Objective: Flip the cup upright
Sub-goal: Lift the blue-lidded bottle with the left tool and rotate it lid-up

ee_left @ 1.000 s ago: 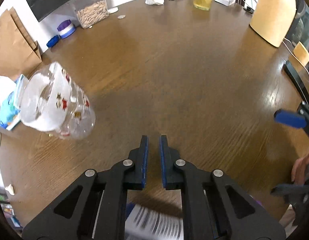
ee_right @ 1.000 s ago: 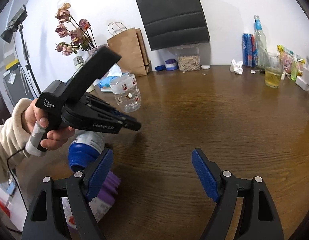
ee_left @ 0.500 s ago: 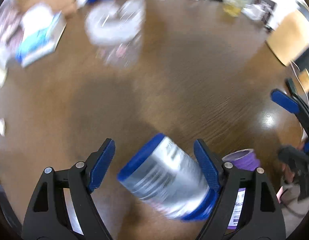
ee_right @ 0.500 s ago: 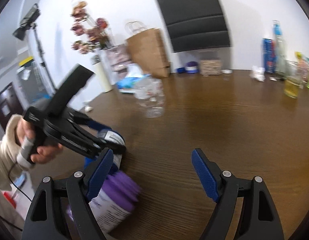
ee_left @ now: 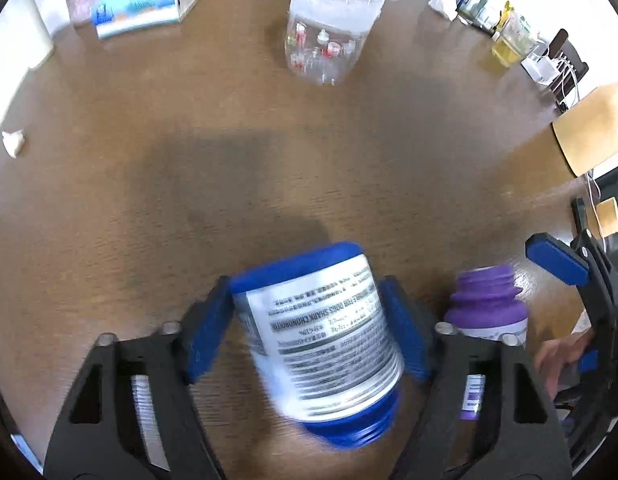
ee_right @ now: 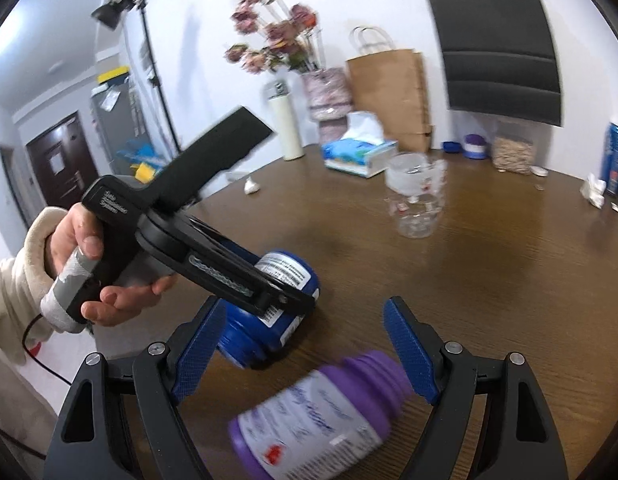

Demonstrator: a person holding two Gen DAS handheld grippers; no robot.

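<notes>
A blue jar (ee_left: 321, 328) with a white printed label lies on its side on the brown table (ee_left: 149, 168). My left gripper (ee_left: 307, 292) is open, with a blue pad close on each side of the jar; motion blur hides any contact. The right wrist view shows the same jar (ee_right: 285, 276) under the left gripper (ee_right: 293, 300), which a hand (ee_right: 109, 300) holds. My right gripper (ee_right: 305, 312) is open above a purple bottle (ee_right: 321, 420) lying on its side. That purple bottle (ee_left: 485, 304) sits right of the jar.
A clear glass cup (ee_left: 329, 32) with red figures stands farther back; the same cup (ee_right: 417, 196) is blurred in the right wrist view. A tissue box (ee_left: 149, 4), paper bags (ee_right: 393, 96), a flower vase (ee_right: 325, 96) and drinks (ee_left: 509, 40) line the table's far edge.
The left gripper went from shut to open, swung away from the glass cup and came down over the blue jar. The right gripper moved over the purple bottle.
</notes>
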